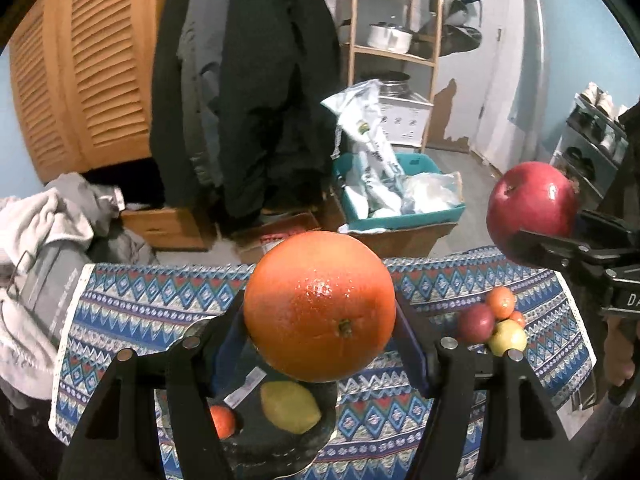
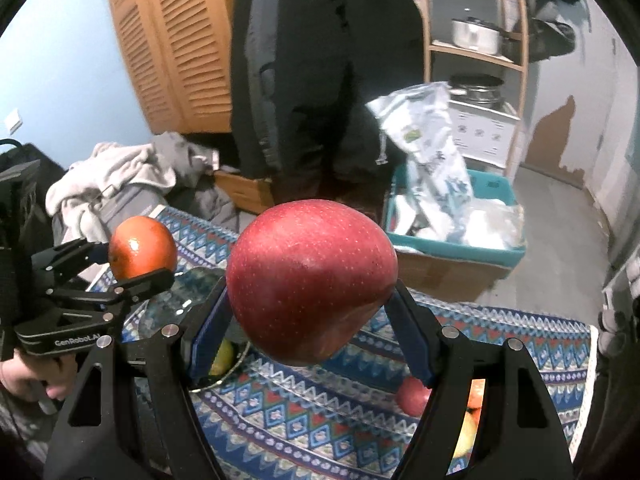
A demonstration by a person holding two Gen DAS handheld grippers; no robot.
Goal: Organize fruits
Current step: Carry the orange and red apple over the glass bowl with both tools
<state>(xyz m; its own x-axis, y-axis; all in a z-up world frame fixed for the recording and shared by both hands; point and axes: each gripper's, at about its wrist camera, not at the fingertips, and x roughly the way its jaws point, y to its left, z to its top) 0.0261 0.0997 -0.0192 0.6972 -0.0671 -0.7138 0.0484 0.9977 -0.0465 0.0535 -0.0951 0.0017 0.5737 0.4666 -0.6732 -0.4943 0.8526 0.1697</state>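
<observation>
My left gripper (image 1: 320, 316) is shut on a large orange (image 1: 319, 306) and holds it above a dark plate (image 1: 276, 444) that carries a lemon (image 1: 290, 406) and a small orange (image 1: 222, 420). My right gripper (image 2: 310, 300) is shut on a big red apple (image 2: 312, 280), held above the patterned cloth (image 2: 320, 408). The apple and right gripper also show in the left wrist view (image 1: 534, 210); the orange and left gripper show in the right wrist view (image 2: 142, 252). A small pile of loose fruit (image 1: 496, 320) lies on the cloth at right.
The blue patterned cloth (image 1: 132, 312) covers the table. Beyond its far edge stand a teal bin with bags (image 1: 400, 200), cardboard boxes, hanging dark coats (image 1: 256, 100), a wooden shelf (image 1: 396, 52) and a heap of laundry (image 1: 44, 240) at left.
</observation>
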